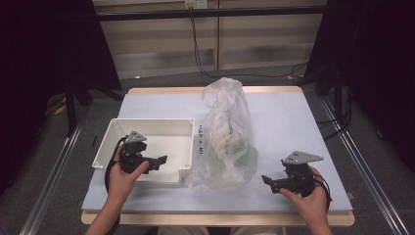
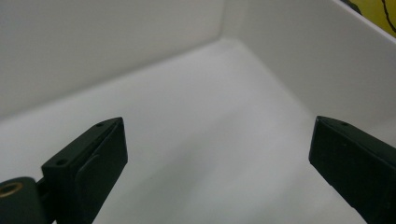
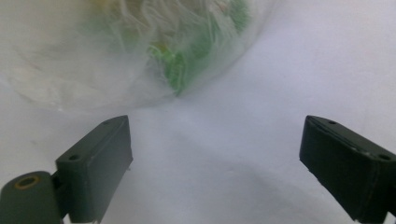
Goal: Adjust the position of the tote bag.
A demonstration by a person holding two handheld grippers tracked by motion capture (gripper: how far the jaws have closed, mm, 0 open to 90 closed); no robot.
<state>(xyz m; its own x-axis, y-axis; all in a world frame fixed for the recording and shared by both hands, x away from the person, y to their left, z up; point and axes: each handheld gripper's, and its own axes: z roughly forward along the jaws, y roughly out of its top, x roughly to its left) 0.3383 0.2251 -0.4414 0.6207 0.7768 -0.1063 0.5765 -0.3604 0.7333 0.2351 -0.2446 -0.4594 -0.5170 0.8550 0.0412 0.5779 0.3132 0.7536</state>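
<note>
In the high view, a clear, crumpled plastic bag (image 1: 226,139) with pale and green contents is standing at the centre of the frame on the light grey tabletop (image 1: 288,122), its knotted top leaning toward the upper middle. Just left of it, touching its lower side, a shallow white rectangular plastic tray (image 1: 147,128) is sitting in the left half of the frame.

The left gripper (image 1: 159,160) is hovering over the tray's near part at lower left, pointing right toward the bag. In the left gripper view its jaws are standing wide apart with nothing between them, the tray's white floor and walls (image 2: 196,107) lying behind them.

The right gripper (image 1: 266,180) is sitting low over the tabletop at lower right, pointing left at the bag and staying a little apart from it. In the right gripper view its jaws are spread wide and gripping nothing; the bag (image 3: 140,51) is lying in the upper left of that frame, beyond the tips.
</note>
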